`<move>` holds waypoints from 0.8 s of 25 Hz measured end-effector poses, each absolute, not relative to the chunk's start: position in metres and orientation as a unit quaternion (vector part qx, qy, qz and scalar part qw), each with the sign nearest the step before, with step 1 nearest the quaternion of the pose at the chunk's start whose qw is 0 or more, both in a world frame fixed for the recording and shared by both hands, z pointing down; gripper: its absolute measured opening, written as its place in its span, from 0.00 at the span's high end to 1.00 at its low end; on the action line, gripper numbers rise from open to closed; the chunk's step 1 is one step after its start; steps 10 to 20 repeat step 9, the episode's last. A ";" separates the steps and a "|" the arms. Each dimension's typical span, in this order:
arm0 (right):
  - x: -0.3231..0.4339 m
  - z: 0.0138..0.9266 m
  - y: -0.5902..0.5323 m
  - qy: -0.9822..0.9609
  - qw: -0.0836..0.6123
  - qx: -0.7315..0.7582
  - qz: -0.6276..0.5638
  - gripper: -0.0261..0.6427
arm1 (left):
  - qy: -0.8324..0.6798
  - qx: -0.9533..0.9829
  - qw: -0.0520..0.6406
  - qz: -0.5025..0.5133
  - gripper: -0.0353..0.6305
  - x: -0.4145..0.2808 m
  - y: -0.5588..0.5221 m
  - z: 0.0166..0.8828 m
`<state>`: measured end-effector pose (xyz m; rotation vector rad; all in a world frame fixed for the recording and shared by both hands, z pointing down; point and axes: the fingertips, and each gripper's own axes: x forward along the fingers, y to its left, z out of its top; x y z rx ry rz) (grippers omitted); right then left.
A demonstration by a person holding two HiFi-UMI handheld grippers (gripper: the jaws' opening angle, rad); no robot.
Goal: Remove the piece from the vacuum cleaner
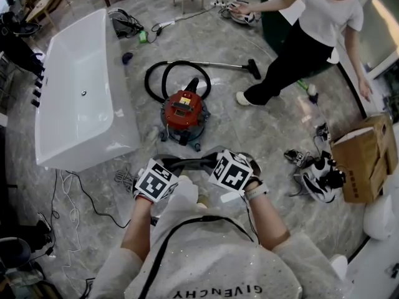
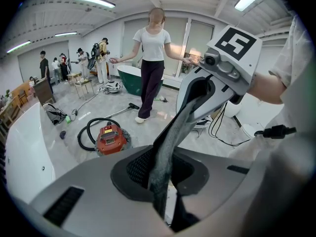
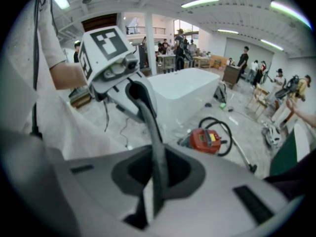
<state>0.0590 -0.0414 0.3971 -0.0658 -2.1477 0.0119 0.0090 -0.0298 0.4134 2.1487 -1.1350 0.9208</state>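
Observation:
A red canister vacuum cleaner stands on the floor ahead of me, with its black hose looped behind it and its wand ending in a nozzle. It also shows in the left gripper view as the vacuum cleaner and in the right gripper view as the vacuum cleaner. A dark grey strip stretches between my two grippers, well short of the vacuum. My left gripper is shut on one end of the strip. My right gripper is shut on the other end of the strip.
A white bathtub lies at the left. A person in a white top and black trousers stands at the back right. At the right are a cardboard box and black-and-white gear. Cables trail over the floor at the left.

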 end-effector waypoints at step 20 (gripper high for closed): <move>0.060 0.403 -0.038 -0.878 0.478 -0.028 0.009 0.90 | -0.420 0.795 0.272 0.344 0.84 0.009 -0.027 0.421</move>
